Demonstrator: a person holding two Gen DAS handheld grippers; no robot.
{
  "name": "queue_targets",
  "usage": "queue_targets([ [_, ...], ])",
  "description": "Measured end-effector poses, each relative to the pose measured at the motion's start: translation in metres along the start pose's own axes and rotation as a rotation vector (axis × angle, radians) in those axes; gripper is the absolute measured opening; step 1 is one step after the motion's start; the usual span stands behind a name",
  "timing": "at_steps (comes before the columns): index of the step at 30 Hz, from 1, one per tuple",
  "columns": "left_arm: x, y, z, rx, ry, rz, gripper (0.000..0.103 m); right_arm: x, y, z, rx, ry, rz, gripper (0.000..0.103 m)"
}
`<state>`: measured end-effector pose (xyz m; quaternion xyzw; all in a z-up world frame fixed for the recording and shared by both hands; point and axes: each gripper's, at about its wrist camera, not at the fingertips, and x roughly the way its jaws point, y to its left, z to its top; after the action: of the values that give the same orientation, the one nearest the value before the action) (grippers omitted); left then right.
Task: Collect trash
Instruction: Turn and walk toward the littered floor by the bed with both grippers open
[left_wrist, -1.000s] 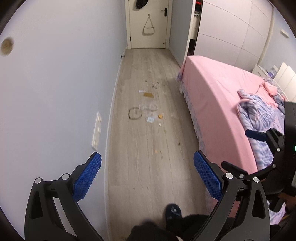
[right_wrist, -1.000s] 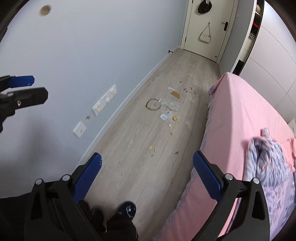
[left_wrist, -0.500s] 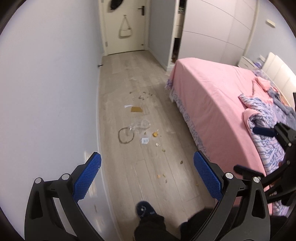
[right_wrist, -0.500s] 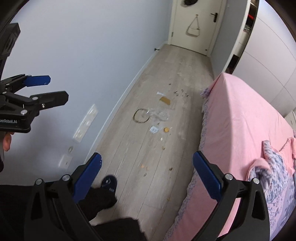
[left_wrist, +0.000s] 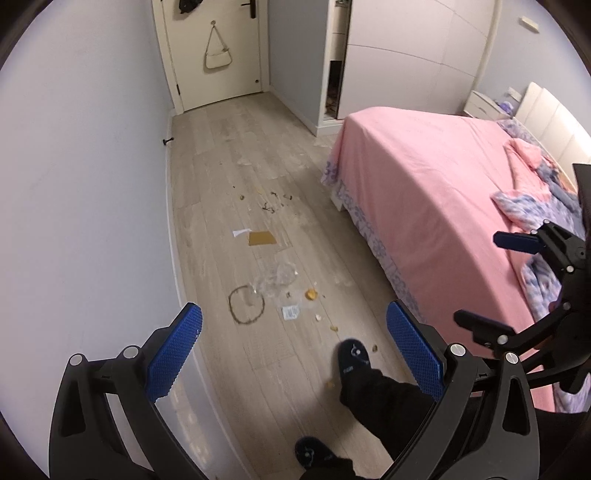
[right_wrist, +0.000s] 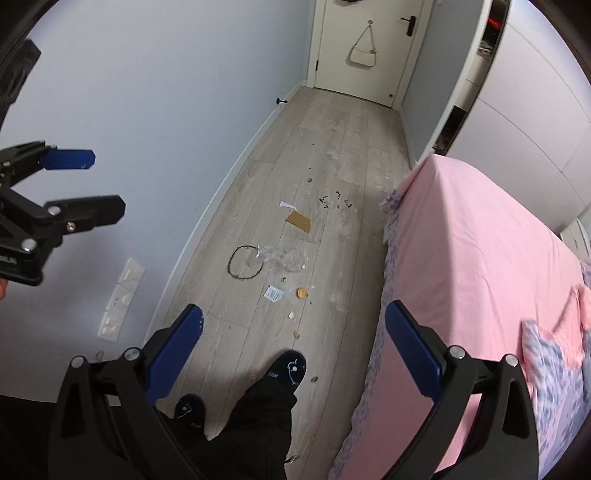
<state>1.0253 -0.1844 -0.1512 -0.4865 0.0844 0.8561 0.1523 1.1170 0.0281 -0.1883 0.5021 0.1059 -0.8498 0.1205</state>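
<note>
Trash lies scattered on the wooden floor ahead: a brown cardboard piece (left_wrist: 262, 238) (right_wrist: 298, 221), a white paper scrap (left_wrist: 240, 232), crumpled clear plastic (left_wrist: 277, 280) (right_wrist: 284, 260), a thin brown ring (left_wrist: 246, 310) (right_wrist: 245, 263), a small white label (left_wrist: 290, 312) (right_wrist: 273, 293), an orange bit (left_wrist: 311, 294) (right_wrist: 301, 293) and several crumbs. My left gripper (left_wrist: 293, 354) is open and empty, held well above the floor. My right gripper (right_wrist: 293, 350) is open and empty too; it also shows at the right edge of the left wrist view (left_wrist: 517, 280).
A pink bed (left_wrist: 424, 177) (right_wrist: 480, 258) fills the right side. A pale wall (left_wrist: 74, 184) runs along the left, with sockets (right_wrist: 122, 299) low down. A closed door with a hanging bag (left_wrist: 218, 55) ends the corridor. The person's slippered feet (left_wrist: 352, 360) stand below the grippers.
Both grippers have moved forward along the corridor; the trash is nearer and larger in view. A foot has stepped forward. Both jaws stay open.
</note>
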Motion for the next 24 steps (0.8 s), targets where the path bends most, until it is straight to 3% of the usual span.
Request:
queue_targets([
  [8,0.079,0.018,0.074,-0.101,0.025,0.025,0.097,0.075,-0.041,0.055,-0.072,0.044,0.084,0.096],
  [13,0.134,0.027,0.097,-0.079,0.044,0.038,0.097,0.118,-0.047,0.069,-0.077,0.070,0.084,0.096],
  [17,0.183,0.036,0.096,-0.052,0.057,0.020,0.097,0.161,-0.043,0.072,-0.050,0.076,0.081,0.096],
  [24,0.278,0.053,0.057,-0.032,0.101,-0.023,0.097,0.249,-0.032,0.059,-0.024,0.087,0.057,0.096],
])
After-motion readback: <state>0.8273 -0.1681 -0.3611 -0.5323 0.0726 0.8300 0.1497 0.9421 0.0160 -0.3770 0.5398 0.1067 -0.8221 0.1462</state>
